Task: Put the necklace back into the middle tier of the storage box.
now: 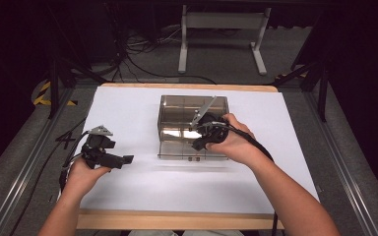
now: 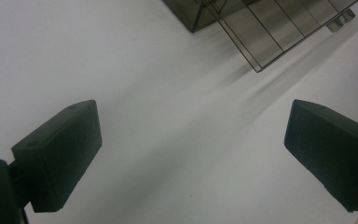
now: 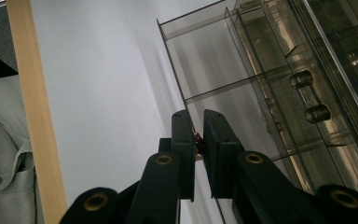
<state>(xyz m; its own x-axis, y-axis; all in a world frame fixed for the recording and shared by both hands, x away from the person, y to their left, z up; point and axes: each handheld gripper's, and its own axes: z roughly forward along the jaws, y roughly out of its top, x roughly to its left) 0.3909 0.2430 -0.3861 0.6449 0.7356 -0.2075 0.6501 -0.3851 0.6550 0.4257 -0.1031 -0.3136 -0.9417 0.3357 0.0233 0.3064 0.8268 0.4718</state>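
Observation:
A smoky clear plastic drawer box [image 1: 193, 105] stands mid-table, its lowest drawer [image 1: 177, 147] pulled out toward me. My right gripper [image 1: 199, 143] hangs over that drawer's right part, pointing down and left. In the right gripper view the right gripper [image 3: 198, 119] is shut on a small reddish-brown object [image 3: 198, 140] above the divided drawer [image 3: 223, 70], with the drawer's handle [image 3: 310, 98] to the right. My left gripper [image 1: 127, 160] rests low at the left, open and holding nothing. The left gripper [image 2: 191, 149] faces bare white surface, with the drawer [image 2: 270, 32] at the top.
A white sheet [image 1: 128, 108] covers the table, and the wooden front edge [image 1: 177, 219] runs along the near side. In the right gripper view that wooden edge [image 3: 32, 116] and grey clothing [image 3: 0, 154] show at the left. Cables [image 1: 142, 49] and another table's legs [image 1: 221, 39] lie behind.

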